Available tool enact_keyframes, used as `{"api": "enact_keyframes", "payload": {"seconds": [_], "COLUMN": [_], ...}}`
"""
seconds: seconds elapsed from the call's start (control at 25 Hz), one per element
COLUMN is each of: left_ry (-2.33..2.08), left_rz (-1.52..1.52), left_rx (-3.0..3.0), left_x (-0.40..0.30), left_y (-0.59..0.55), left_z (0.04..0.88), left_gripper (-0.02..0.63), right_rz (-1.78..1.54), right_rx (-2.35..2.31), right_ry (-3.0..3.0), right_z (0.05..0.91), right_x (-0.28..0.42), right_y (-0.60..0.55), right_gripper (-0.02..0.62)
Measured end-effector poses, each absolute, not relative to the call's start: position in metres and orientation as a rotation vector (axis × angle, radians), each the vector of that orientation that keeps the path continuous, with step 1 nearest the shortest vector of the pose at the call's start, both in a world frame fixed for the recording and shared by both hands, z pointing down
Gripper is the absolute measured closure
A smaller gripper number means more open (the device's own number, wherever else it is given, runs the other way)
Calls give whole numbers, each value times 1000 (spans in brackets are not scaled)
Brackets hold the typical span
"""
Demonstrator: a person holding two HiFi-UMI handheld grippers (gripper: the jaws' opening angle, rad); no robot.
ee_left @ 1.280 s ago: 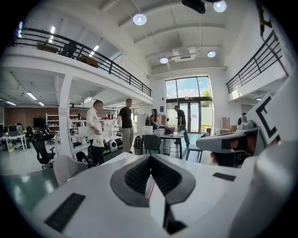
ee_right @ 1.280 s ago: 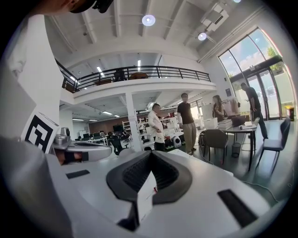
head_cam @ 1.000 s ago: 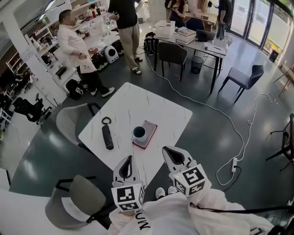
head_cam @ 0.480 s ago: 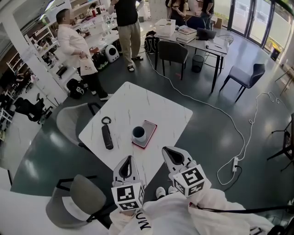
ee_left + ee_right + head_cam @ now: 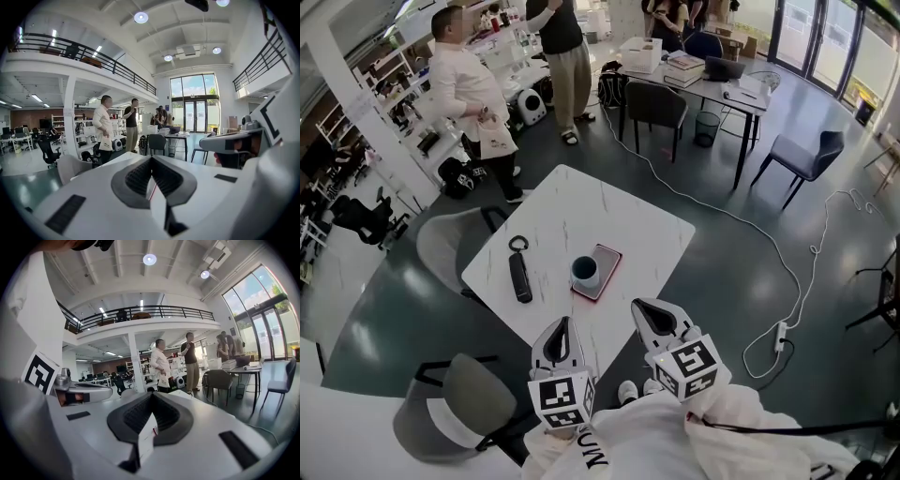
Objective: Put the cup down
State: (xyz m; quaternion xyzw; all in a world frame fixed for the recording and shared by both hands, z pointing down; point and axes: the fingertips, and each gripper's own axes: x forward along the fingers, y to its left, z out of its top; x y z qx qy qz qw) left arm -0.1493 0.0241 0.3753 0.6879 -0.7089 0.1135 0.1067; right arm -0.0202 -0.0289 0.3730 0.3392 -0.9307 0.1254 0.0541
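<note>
On the white table (image 5: pixel 619 211) the cup (image 5: pixel 585 273) stands upright on a flat pink-edged device (image 5: pixel 607 262), well apart from both grippers. The left gripper (image 5: pixel 560 330) and right gripper (image 5: pixel 652 314) hover near the table's close edge, jaws pressed together on nothing. I judge the placing is done; any new grasp would first need the jaws opened.

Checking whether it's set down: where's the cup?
In the head view, the cup stands on the white table, at the left edge of a flat pink thing, right of the black device.
</note>
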Motion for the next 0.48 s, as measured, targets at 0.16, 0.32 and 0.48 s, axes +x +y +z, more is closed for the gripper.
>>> {"api": "enact_keyframes", "payload": {"seconds": [0.16,0.32,0.48], "left_ry": [-2090,-2090,-2089], "left_rz": [341,351,364], "left_rx": [2025,2023,2026], "left_x": [-148,-148,-146], "left_y": [23,21,19], "left_z": [376,377,377], "left_gripper": [597,597,597], "right_rz": [380,379,386], "right_rx": [1027,1024,1026], "right_ry": [-2826,-2828,-2824], "right_z": [374,374,376], "right_x": [-20,-20,-18], "right_y": [-30,-32,-34], "right_gripper": [591,591,591]}}
